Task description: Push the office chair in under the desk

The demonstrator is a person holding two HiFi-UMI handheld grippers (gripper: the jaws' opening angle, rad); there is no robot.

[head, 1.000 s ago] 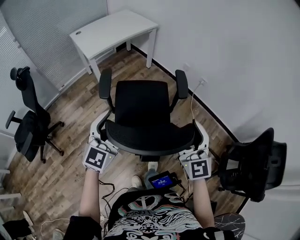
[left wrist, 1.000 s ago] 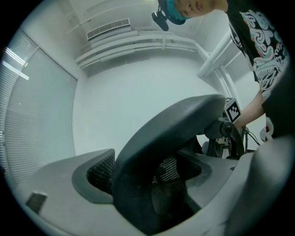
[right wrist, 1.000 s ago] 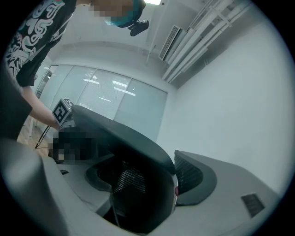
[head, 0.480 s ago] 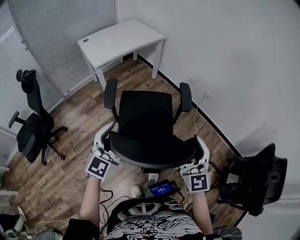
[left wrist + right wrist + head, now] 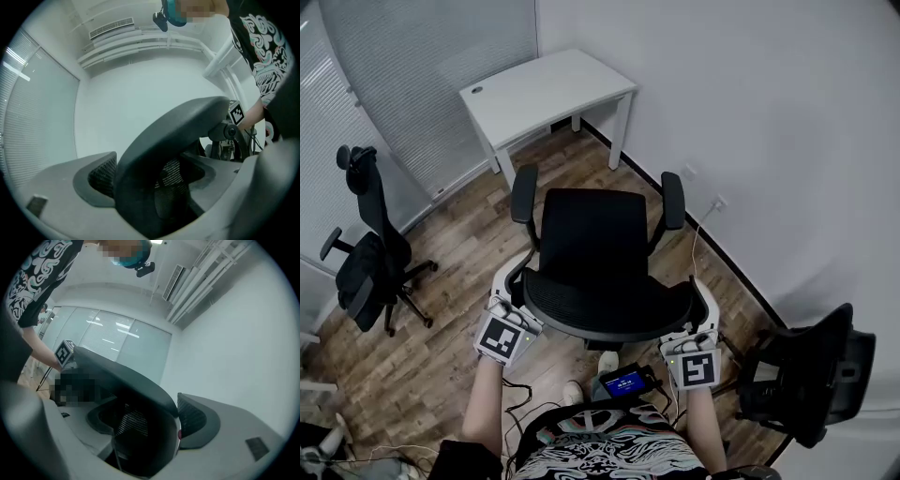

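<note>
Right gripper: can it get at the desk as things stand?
Probably not. The right gripper is clamped on the backrest of the office chair, and the whole chair stands between it and the desk, which sits further off.

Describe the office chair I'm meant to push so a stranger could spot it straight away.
Start at the white desk in the corner. The office chair stands mid-floor, facing that desk. Unlike the chair at far left and the chair at far right, its backrest is held by the left gripper and right gripper.
</note>
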